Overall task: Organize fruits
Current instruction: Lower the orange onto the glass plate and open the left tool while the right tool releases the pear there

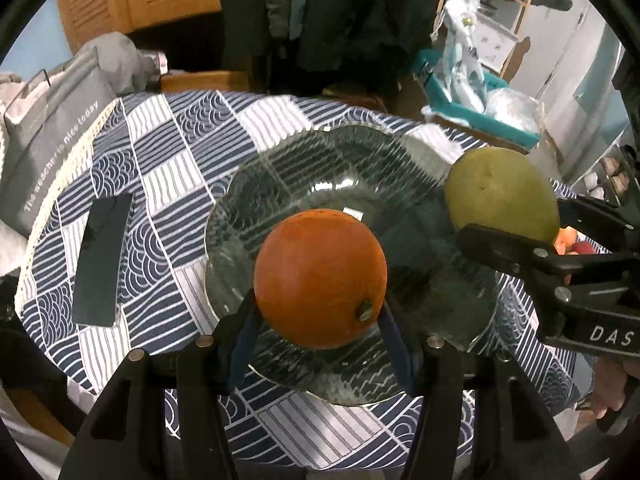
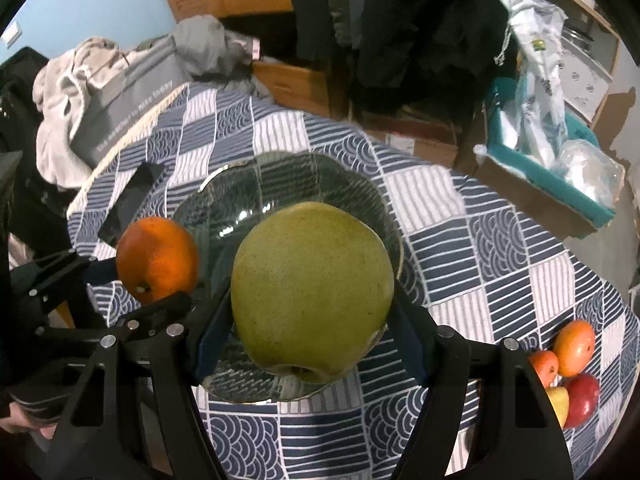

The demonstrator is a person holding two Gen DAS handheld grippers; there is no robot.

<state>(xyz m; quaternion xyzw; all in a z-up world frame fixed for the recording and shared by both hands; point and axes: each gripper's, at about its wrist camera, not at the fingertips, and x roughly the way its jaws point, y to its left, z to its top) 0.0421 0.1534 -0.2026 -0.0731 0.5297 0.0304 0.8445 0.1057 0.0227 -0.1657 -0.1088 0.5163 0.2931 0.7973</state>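
My left gripper (image 1: 320, 312) is shut on an orange (image 1: 320, 278) and holds it above the near part of a clear glass bowl (image 1: 320, 172). My right gripper (image 2: 312, 320) is shut on a large green pear (image 2: 312, 288) and holds it above the same bowl (image 2: 288, 180). In the left wrist view the pear (image 1: 500, 196) hangs at the bowl's right rim. In the right wrist view the orange (image 2: 158, 258) hangs at the bowl's left rim. The bowl holds no fruit.
The table has a blue and white patterned cloth (image 1: 168, 152). A dark phone (image 1: 102, 260) lies left of the bowl. Several small fruits (image 2: 568, 368) lie at the table's right edge. A grey bag (image 1: 52, 144) stands at the far left.
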